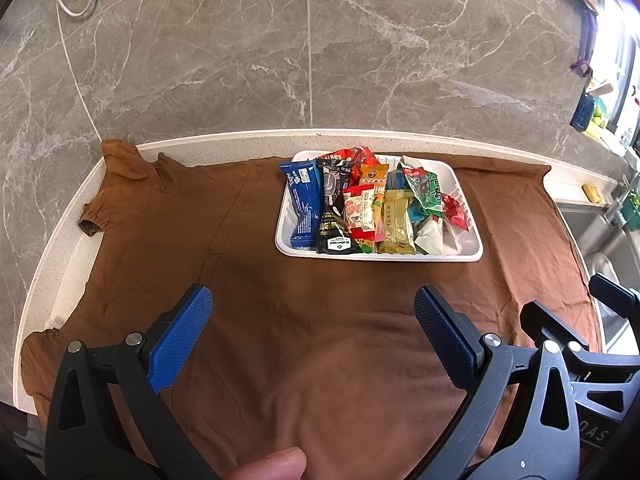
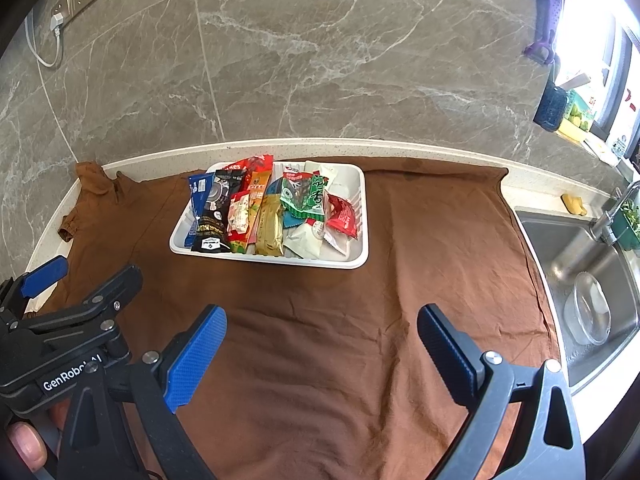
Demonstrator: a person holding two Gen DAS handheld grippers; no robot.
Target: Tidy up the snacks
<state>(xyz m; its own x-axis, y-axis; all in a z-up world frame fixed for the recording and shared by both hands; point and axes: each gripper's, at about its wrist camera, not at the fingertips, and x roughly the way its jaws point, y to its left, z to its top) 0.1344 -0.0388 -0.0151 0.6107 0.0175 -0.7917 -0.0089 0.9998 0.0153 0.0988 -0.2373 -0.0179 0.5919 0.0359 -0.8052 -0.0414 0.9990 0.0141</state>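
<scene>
A white tray (image 1: 466, 254) stands on a brown cloth (image 1: 240, 240) at the back of the counter; it also shows in the right wrist view (image 2: 360, 216). Several snack packs lie side by side in it: a blue pack (image 1: 304, 204) at the left, a black pack (image 1: 334, 208), a gold pack (image 1: 396, 220), a green pack (image 2: 304, 196) and a red pack (image 2: 340, 216). My left gripper (image 1: 312, 304) is open and empty, well in front of the tray. My right gripper (image 2: 322, 324) is open and empty, also in front of the tray.
A steel sink (image 2: 580, 264) with a clear bowl (image 2: 592, 308) lies right of the cloth. A marble wall (image 1: 320, 40) rises behind the counter, with a socket and white cable (image 2: 56, 28) at the left. A yellow sponge (image 2: 574, 204) sits by the tap.
</scene>
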